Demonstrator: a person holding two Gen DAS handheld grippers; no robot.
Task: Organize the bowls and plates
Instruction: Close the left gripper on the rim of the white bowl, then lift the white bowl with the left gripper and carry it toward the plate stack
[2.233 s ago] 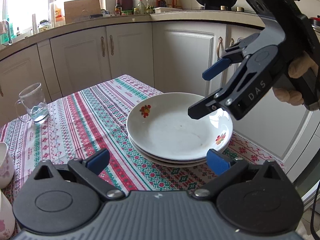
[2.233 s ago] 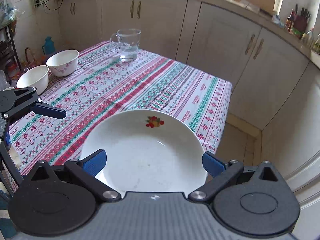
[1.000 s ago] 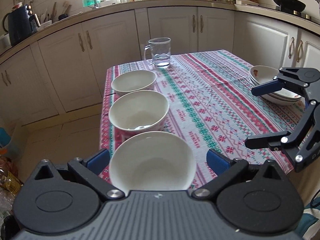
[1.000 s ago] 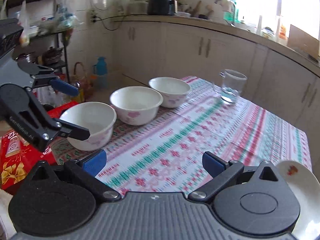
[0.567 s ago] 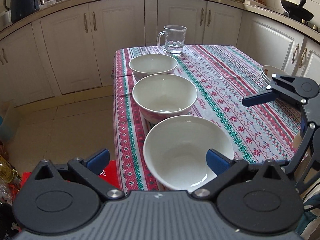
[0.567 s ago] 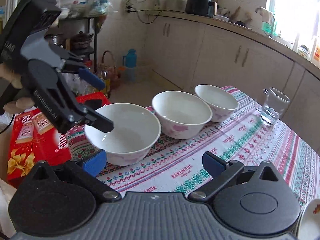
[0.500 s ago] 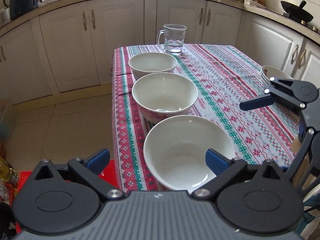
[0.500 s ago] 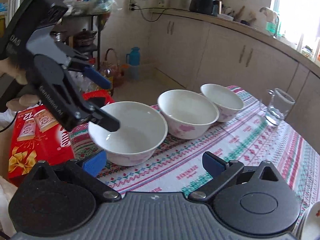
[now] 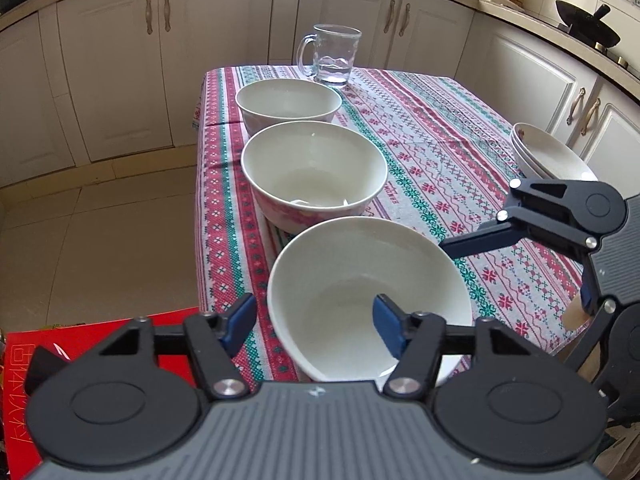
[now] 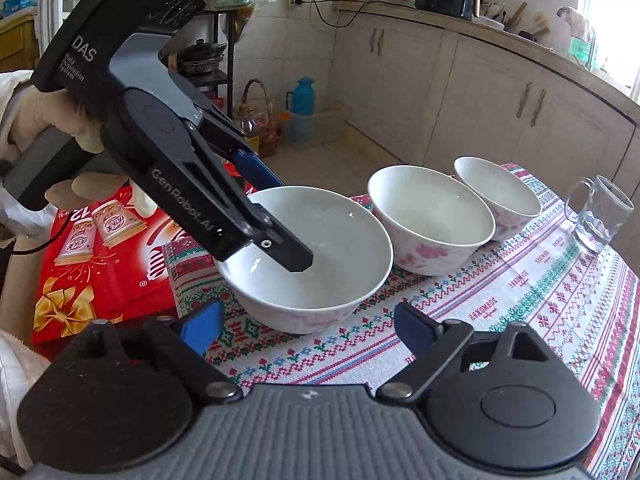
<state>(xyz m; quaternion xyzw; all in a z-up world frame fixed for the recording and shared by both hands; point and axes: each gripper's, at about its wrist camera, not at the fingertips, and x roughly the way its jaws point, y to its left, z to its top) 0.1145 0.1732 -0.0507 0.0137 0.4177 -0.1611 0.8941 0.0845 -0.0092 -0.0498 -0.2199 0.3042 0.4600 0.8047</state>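
A: Left gripper [image 9: 314, 326]?
B: Jaws have just been closing and straddle the near bowl [image 9: 360, 280] – one finger inside, one outside its wall. Pads not yet pressing it, so nothing grasped.
A: Right gripper [image 10: 308, 330]?
B: Also just been closing, still parted; nothing between the jaws, same bowl just ahead.
A: Layout?
B: Three bowls in a row along the striped tablecloth [image 9: 440, 140] edge – near, middle bowl [image 9: 312, 168], far bowl [image 9: 288, 100]. Glass mug [image 9: 334, 56] beyond. Stacked plates [image 9: 548, 156] at the opposite edge.
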